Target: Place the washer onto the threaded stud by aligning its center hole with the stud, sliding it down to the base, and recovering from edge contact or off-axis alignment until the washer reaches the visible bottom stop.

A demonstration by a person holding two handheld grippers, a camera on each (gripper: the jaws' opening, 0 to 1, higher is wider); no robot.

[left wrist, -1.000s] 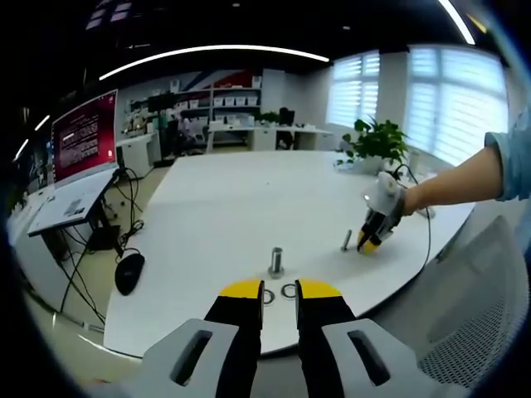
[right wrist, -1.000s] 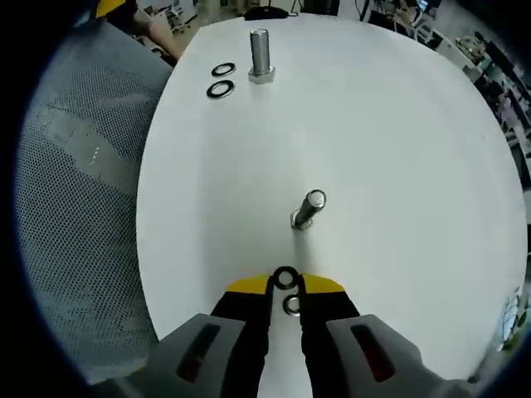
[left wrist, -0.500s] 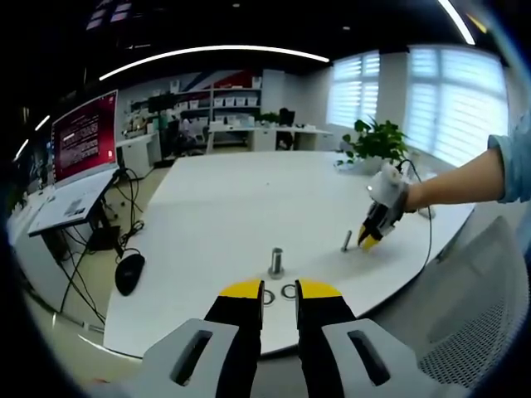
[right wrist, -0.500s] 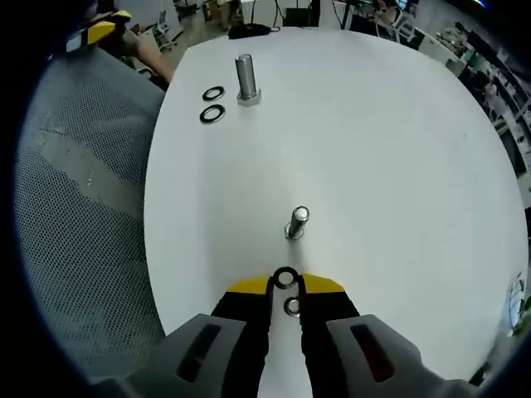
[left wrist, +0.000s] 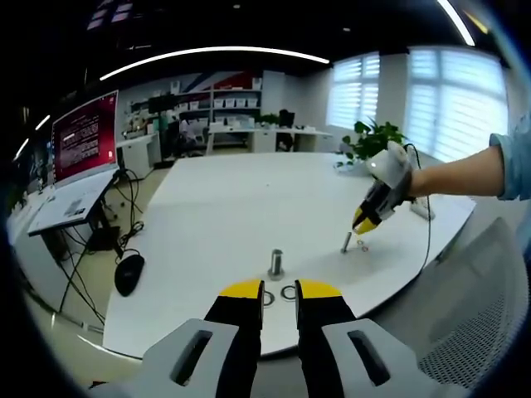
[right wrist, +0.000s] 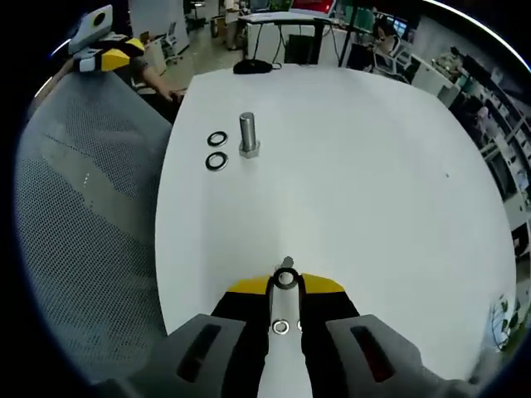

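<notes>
Now the right gripper (right wrist: 284, 283) jaws pinch a washer (right wrist: 285, 279) above the stud (left wrist: 346, 242).

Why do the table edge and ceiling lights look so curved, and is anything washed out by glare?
Fisheye lenses bend straight lines: in the left gripper view the ceiling light strip arcs and the white table bulges; in the right gripper view the table's edge bows beside the mesh chair. The windows in the left gripper view are blown out bright. Shadows on the table are faint in both views.
</notes>
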